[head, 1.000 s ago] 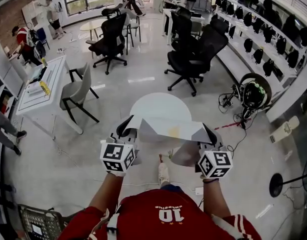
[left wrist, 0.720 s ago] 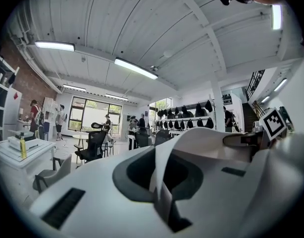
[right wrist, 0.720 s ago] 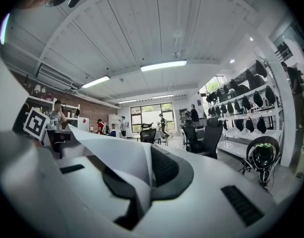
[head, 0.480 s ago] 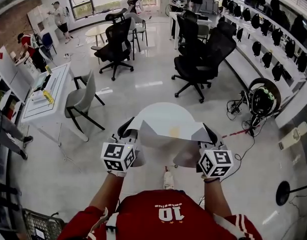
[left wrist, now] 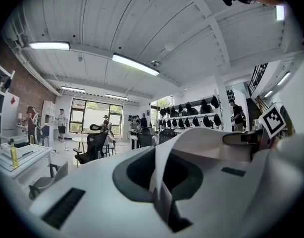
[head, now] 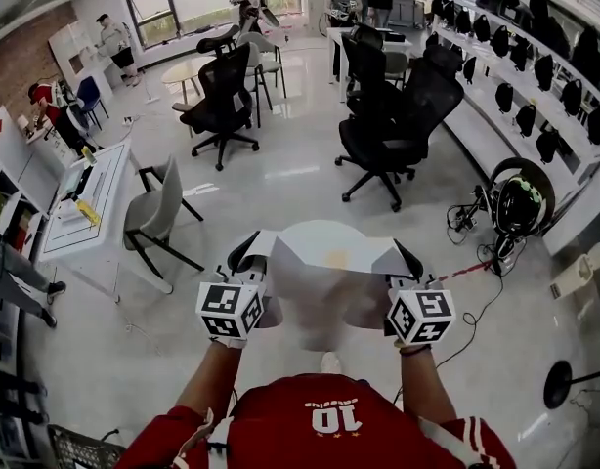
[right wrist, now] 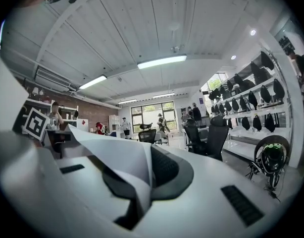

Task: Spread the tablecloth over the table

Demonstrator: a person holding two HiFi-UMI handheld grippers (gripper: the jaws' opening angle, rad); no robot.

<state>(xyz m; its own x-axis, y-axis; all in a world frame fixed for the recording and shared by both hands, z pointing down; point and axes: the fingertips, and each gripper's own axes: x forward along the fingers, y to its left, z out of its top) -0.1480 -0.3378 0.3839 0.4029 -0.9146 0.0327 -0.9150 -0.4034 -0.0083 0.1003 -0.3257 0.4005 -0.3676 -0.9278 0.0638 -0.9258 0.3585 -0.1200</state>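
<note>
Tablecloth (head: 331, 262) is up in the air, white sheet stretched left to right between my two grippers, the rest sagging down toward me below that edge. Left gripper (head: 247, 252) has its jaws pressed together on the left corner; its own view shows a fold of cloth nipped in the slot between them. Right gripper (head: 407, 260) is the same, clamped on the right corner with cloth pinched in the slot. Both point level and away from me, marker cubes on the near side. The round white table (head: 322, 226) sits just past the held edge, on the far side and lower, its near part hidden behind the cloth. So the cloth's long axis runs across, left to right, and the table lies straight ahead of both grippers, roughly centred between them. Neither hand looks nearer, I'd call it even. My read: cloth is gripped and carried but not yet laid, so the next move means bringing the held edge out over the far rim and lowering both sides together. Risk is the hanging part bunching on the near rim. Around it: grey chair (head: 151, 215) and white desk (head: 80, 225) to the left, black office chairs (head: 390, 115) beyond, cables on the floor at right.
</note>
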